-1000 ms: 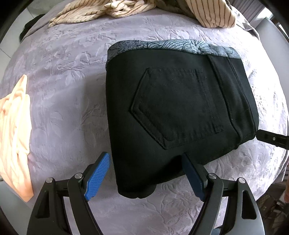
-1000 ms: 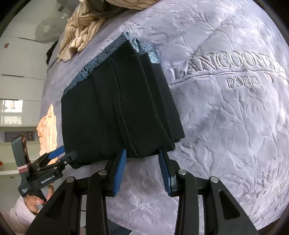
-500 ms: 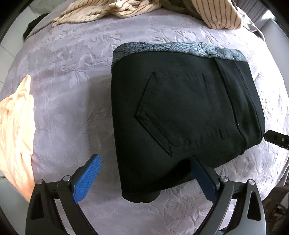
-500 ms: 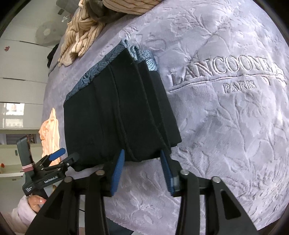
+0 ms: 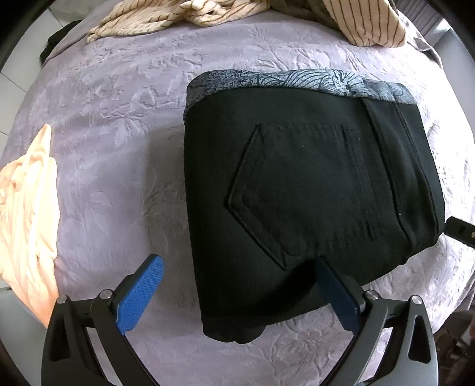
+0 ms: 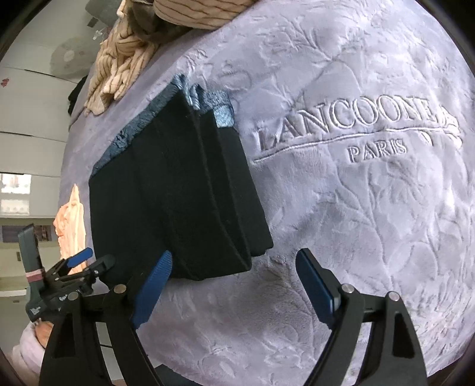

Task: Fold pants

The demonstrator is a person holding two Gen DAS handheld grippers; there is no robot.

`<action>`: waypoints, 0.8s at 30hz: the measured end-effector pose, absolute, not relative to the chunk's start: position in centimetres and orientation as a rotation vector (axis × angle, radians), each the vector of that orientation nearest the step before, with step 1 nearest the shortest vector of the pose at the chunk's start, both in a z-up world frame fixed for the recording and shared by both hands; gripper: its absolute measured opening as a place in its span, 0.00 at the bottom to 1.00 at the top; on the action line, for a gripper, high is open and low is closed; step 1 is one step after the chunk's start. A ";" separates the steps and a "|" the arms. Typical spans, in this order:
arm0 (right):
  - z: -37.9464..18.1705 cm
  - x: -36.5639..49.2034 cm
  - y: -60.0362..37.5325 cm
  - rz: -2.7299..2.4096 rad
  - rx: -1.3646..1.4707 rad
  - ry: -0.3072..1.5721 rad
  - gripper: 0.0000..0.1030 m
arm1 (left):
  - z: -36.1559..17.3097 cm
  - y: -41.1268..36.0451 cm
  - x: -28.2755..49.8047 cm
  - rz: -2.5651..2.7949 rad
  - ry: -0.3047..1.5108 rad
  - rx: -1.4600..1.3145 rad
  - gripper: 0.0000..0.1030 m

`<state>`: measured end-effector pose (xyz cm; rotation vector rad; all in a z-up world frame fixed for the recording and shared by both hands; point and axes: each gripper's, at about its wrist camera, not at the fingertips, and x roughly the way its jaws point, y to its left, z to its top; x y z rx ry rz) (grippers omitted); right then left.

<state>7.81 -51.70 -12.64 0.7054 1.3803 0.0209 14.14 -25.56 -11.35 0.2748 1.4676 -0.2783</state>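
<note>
Black pants [image 5: 311,202] lie folded into a compact rectangle on the lilac blanket, back pocket up, with a blue-grey patterned lining along the far edge. They also show in the right wrist view [image 6: 175,196]. My left gripper [image 5: 237,285] is open, its fingers straddling the near corner of the pants. My right gripper [image 6: 234,285] is open and empty, just off the near right corner of the stack. The left gripper shows in the right wrist view [image 6: 86,264], and the right gripper's tip in the left wrist view [image 5: 458,231].
A peach garment [image 5: 26,213] lies at the left edge of the blanket [image 5: 118,118]. Striped cream clothes [image 5: 193,14] are piled at the far side. Embroidered lettering [image 6: 356,124] marks the blanket to the right of the pants.
Both grippers have opened wider and let go of the pants' near edge. The right gripper has drawn back and shifted right; the folded pants stay flat.
</note>
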 end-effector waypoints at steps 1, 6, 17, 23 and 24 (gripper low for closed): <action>-12.8 7.8 -51.7 0.021 0.702 1.380 0.86 | -11.4 -25.8 14.2 -0.279 1.468 0.273 0.99; -12.8 7.8 -51.6 0.038 0.695 1.356 0.96 | -11.8 -26.0 15.1 -0.284 1.479 0.259 0.99; -13.5 9.1 -51.4 0.077 0.724 1.404 0.96 | -12.6 -26.8 16.7 -0.292 1.492 0.237 0.99; -13.8 9.0 -51.5 0.081 0.733 1.418 0.96 | -12.8 -26.5 18.4 -0.317 1.502 0.184 0.99; -13.9 9.0 -51.6 0.084 0.736 1.422 0.96 | -13.0 -26.3 18.8 -0.324 1.515 0.167 0.99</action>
